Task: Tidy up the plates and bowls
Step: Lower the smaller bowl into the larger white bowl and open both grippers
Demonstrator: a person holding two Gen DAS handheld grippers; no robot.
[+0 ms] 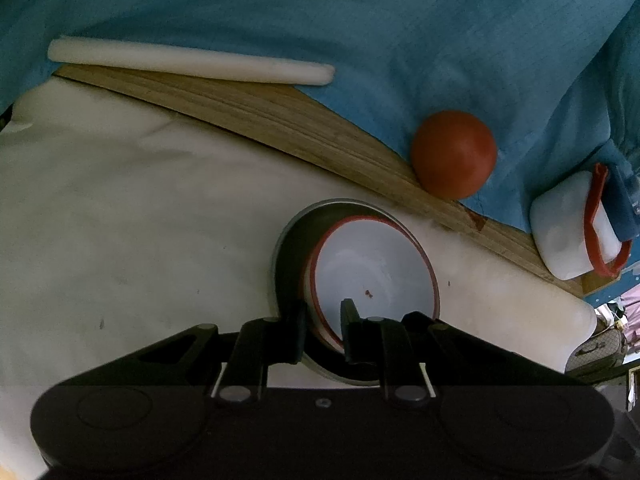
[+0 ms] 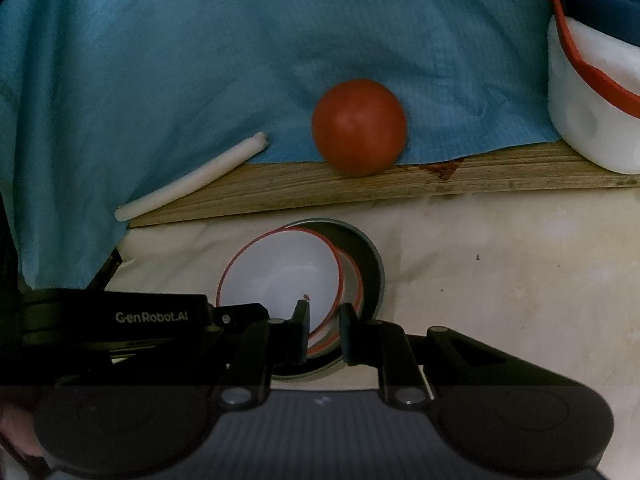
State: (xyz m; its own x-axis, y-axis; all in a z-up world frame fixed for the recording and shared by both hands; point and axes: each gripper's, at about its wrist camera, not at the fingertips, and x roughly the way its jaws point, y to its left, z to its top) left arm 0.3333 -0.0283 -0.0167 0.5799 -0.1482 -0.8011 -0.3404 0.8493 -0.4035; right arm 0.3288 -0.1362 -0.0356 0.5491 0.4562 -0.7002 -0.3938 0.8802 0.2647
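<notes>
Left wrist view: we see white red-rimmed bowls [image 1: 372, 264] tilted inside a dark plate [image 1: 292, 248] on the cream surface [image 1: 120, 220]. Our left gripper [image 1: 323, 334] and right gripper [image 2: 325, 330] each pinch the bowls' near rim, nearly closed. Beyond lies a tomato [image 1: 454, 154].

The cream sheet [image 2: 500, 272] lies bare to either side of the dark plate [image 2: 370, 264] holding the red-rimmed bowls [image 2: 280, 272], while along its far edge a wooden board [image 2: 360, 192] carries a tomato [image 2: 359, 127], a white rod [image 2: 192, 178] and a white tub [image 2: 588, 120].
</notes>
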